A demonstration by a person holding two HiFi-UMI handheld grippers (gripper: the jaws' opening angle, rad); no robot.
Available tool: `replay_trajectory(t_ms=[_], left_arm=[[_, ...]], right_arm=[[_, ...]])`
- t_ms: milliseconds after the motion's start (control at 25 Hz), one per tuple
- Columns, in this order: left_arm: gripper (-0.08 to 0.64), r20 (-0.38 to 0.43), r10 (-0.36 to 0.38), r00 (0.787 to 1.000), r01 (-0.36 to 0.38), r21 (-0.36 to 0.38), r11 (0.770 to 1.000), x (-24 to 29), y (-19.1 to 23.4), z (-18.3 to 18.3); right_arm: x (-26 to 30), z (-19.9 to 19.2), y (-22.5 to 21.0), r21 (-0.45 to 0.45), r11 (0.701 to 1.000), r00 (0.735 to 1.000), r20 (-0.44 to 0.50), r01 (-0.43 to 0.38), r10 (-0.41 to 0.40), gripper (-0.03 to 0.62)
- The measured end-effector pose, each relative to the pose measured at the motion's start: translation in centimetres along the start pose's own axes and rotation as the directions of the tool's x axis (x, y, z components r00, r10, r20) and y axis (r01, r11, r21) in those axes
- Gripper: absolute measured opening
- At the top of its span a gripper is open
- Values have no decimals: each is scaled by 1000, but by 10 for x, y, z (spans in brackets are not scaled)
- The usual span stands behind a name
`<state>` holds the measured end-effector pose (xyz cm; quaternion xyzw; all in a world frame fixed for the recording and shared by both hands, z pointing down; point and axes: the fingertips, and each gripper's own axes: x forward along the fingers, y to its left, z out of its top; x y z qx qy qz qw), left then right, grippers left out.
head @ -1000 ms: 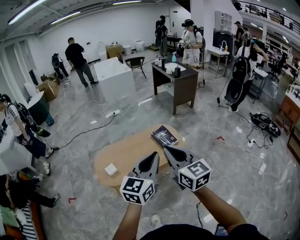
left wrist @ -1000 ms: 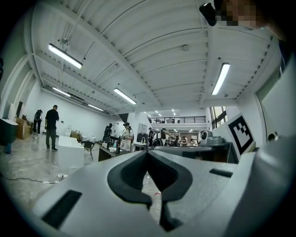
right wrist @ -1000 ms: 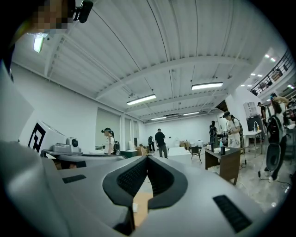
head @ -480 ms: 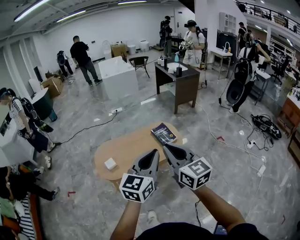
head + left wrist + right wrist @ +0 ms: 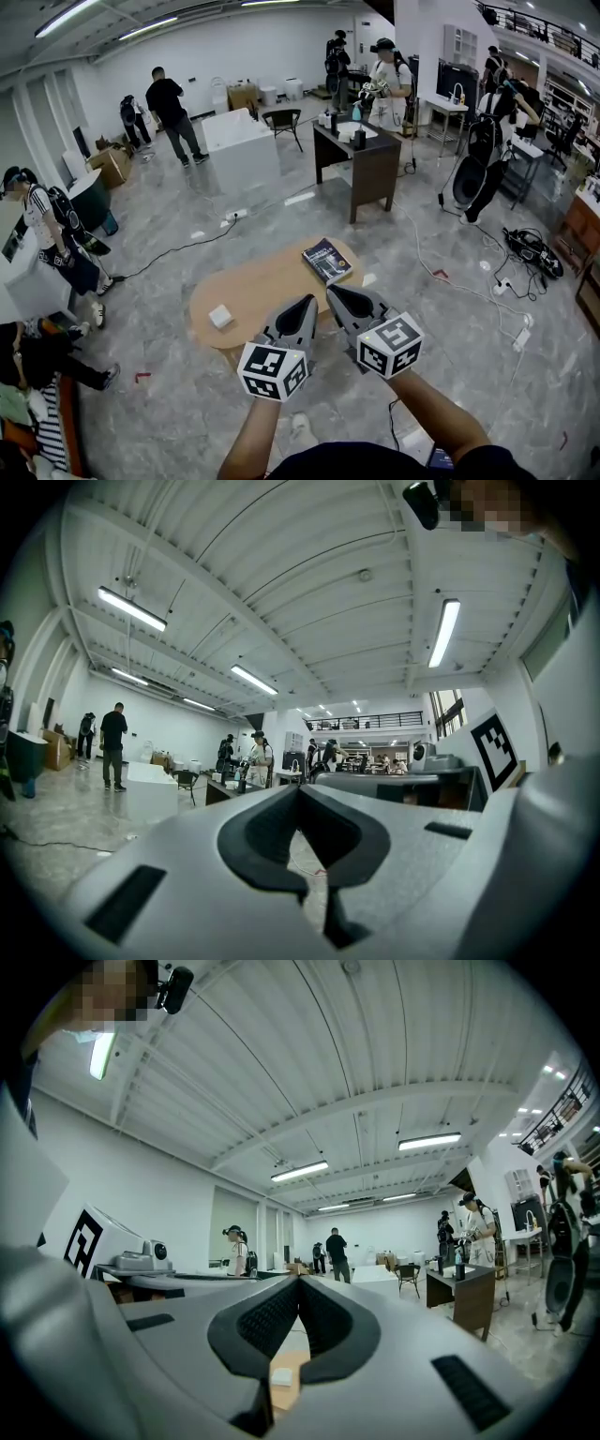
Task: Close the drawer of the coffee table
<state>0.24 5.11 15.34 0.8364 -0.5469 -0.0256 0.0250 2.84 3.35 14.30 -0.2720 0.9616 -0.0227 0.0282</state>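
**A:** Where is the coffee table [image 5: 262, 291] sitting?

**B:** It is lying just ahead of both grippers. It has an oval top of pale, smooth wood and is standing on a glossy, grey marbled floor [image 5: 187, 403]. The grippers are covering its near edge, so the drawer is not showing in any view.

**A:** What is resting on the top?

**B:** A dark, glossy rectangular book [image 5: 327, 260] is lying near the far right end. A small white square box [image 5: 220, 316] is sitting near the left end, well apart from the book.

**A:** How is the left gripper [image 5: 307, 306] standing?

**B:** Its hard grey shell is pointing forward over the table's near edge. In the left gripper view the jaws are pressing together at the tips, clenched on nothing. The smooth black pads [image 5: 260, 840] are curving round a diamond-shaped hollow, and only floor is showing through it.

**A:** And the right gripper [image 5: 336, 295]?

**B:** Its jaws are also meeting tip to tip, with nothing between them. Its black pads [image 5: 266, 1320] are showing fine ribbing. Pale wood and the white box are peeking through the hollow behind the tips.

**A:** Are the two grippers touching?

**B:** They are leaning toward each other with their tips just beside one another. I cannot tell whether they are touching.
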Motion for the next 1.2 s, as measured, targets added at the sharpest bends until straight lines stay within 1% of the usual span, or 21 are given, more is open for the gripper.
replay_trajectory(t_ms=[320, 520, 920, 1200], left_arm=[[-2, -3, 5, 1000, -5, 4, 1000, -7, -19, -2], [-2, 17, 1, 1000, -1, -13, 1000, -11, -32, 3], [-2, 24, 14, 1000, -14, -8, 1000, -14, -40, 1], [-2, 22, 18, 1000, -18, -5, 1000, -20, -54, 0]], right_arm=[[-19, -2, 9, -13, 1000, 1000, -14, -19, 19, 11], [-31, -2, 10, -11, 1000, 999, -20, -26, 26, 11], [-40, -6, 13, -13, 999, 999, -24, -38, 38, 11], [-54, -4, 15, -14, 999, 999, -22, -43, 43, 11]])
